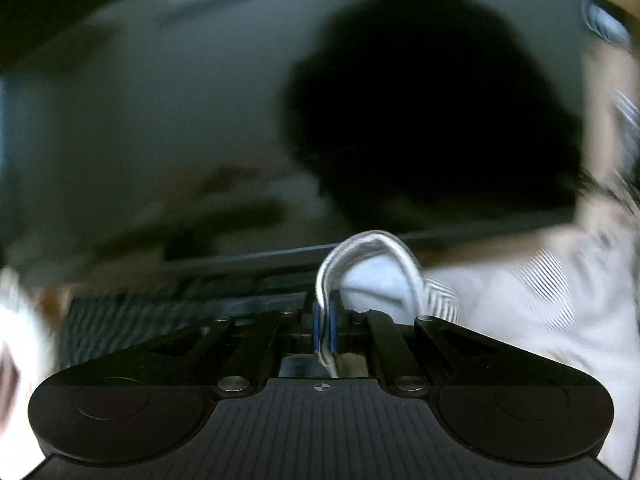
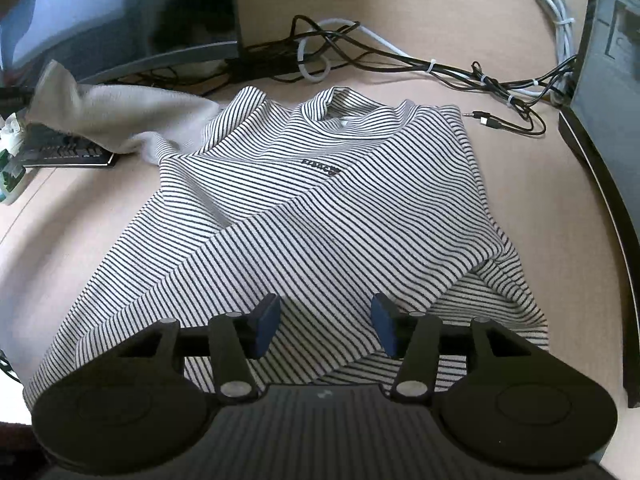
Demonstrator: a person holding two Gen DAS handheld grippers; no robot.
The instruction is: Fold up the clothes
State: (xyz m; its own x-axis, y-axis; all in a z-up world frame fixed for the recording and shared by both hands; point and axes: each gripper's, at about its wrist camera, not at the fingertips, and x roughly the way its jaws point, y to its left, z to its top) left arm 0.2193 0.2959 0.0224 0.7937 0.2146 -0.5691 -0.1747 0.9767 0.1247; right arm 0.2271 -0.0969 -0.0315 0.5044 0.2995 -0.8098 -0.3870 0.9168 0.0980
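A black-and-white striped shirt (image 2: 320, 208) lies on the tan table (image 2: 80, 240), collar at the far side, with one sleeve folded diagonally across its front. The other sleeve (image 2: 100, 108) is pulled up and away to the left and looks blurred. My right gripper (image 2: 326, 322) is open just above the shirt's near hem, its blue pads (image 2: 267, 324) apart and not pressing the cloth. In the blurred left wrist view, my left gripper (image 1: 325, 322) is shut on a looped fold of the striped shirt (image 1: 372, 264), and the rest of the cloth trails off to the right.
A dark monitor (image 2: 120, 12) and a black keyboard (image 2: 64, 152) stand at the back left. Tangled cables (image 2: 360, 52) run along the far edge of the table. A dark computer case (image 2: 612, 80) lines the right side. A white and green object (image 2: 10, 160) sits at the left edge.
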